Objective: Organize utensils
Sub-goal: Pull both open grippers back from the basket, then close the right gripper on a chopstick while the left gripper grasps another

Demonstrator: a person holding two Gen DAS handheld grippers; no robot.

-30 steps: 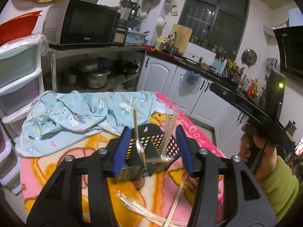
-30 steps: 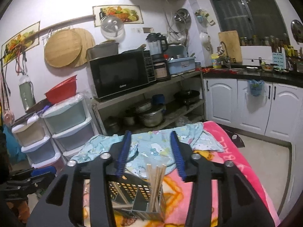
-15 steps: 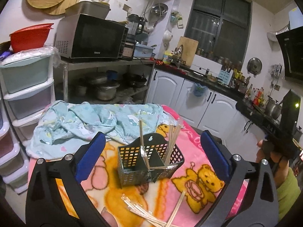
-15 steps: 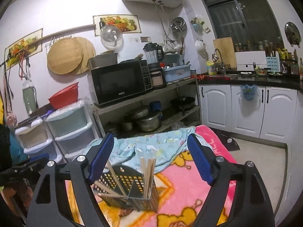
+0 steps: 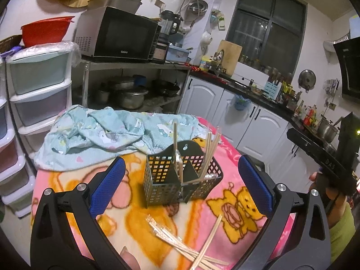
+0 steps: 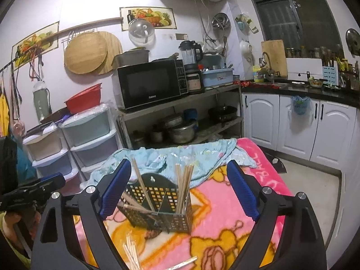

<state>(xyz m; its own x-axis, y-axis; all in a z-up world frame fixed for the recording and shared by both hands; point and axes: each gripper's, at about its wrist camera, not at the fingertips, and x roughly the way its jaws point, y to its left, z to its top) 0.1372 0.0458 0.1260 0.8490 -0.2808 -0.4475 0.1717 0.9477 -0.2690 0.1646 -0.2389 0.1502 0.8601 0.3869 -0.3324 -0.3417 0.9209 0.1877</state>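
- Black mesh caddy (image 5: 182,177) is standing upright on the pink blanket (image 5: 227,222), roughly mid-table, with open blanket on every side of it.
- Chopsticks (image 6: 184,187) are leaning inside its compartments, tips sticking well above the rim.
- Loose chopsticks (image 5: 191,245) are lying crossed on the blanket in front of the caddy, apart from it.
- Left gripper (image 5: 180,189) is hovering with its blue pads spread wide, nothing between them touching; the caddy is showing in the gap, clear of both pads.
- Right gripper (image 6: 178,187) is opening its jaws; the caddy is sitting framed between the pads without contact.
- Blue cloth (image 5: 108,135) is bunching along the far table edge, behind the caddy.
- Blanket's right edge is dropping off toward bare floor (image 6: 315,193) and white cabinets (image 6: 299,123).
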